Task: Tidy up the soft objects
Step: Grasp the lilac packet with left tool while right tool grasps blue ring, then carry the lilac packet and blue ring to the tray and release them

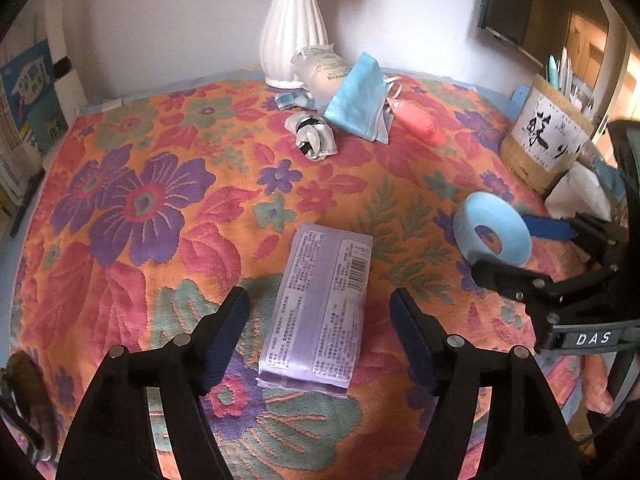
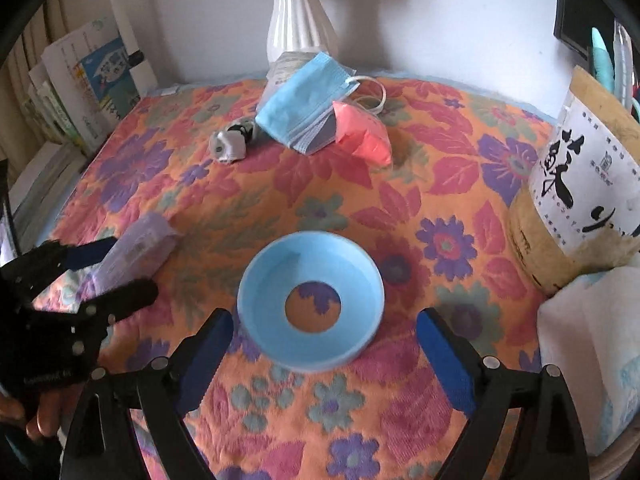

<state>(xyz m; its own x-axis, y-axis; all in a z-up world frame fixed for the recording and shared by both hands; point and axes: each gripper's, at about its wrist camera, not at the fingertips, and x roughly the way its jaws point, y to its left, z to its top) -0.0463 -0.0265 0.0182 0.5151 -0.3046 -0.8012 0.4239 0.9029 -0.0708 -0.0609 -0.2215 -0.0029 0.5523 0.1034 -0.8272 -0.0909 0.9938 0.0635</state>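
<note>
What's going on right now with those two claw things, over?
Left gripper open, astride purple packet, pads clear. Right gripper open around blue ring, not gripping. Face masks, pink pouch heaped by vase. Nothing blocking.

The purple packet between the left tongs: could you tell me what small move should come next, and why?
Probably ease the left tongs forward and close them on the purple packet. They stand open on either side of it without touching, and it lies flat on the floral cloth, apart from the blue ring.
</note>
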